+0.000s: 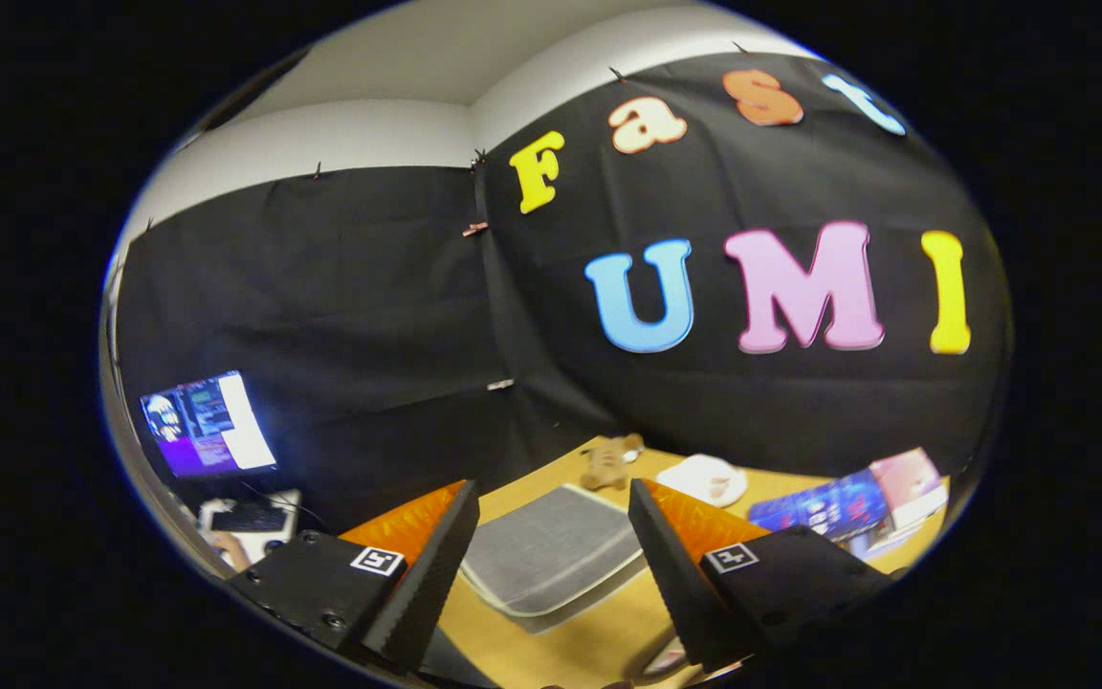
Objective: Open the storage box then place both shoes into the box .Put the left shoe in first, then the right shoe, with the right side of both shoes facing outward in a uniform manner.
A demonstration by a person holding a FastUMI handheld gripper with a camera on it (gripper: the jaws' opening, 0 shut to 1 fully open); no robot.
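Gripper view: tongs [551, 565] held with fingers wide apart, gripping nothing, raised above a wooden tabletop [599, 636]; one grey, white-rimmed storage box [551, 553] lying flat on it, lid closed, just ahead of and between the fingers. Beyond the box, counted: one small brown plush toy [608, 461], one white dish [704, 478], one stack of books [857, 505] off to the right, all well apart from the tongs. Booth walled with black cloth under a white upper wall; one lit monitor [207, 424] and one keyboard [247, 518] down at the left.
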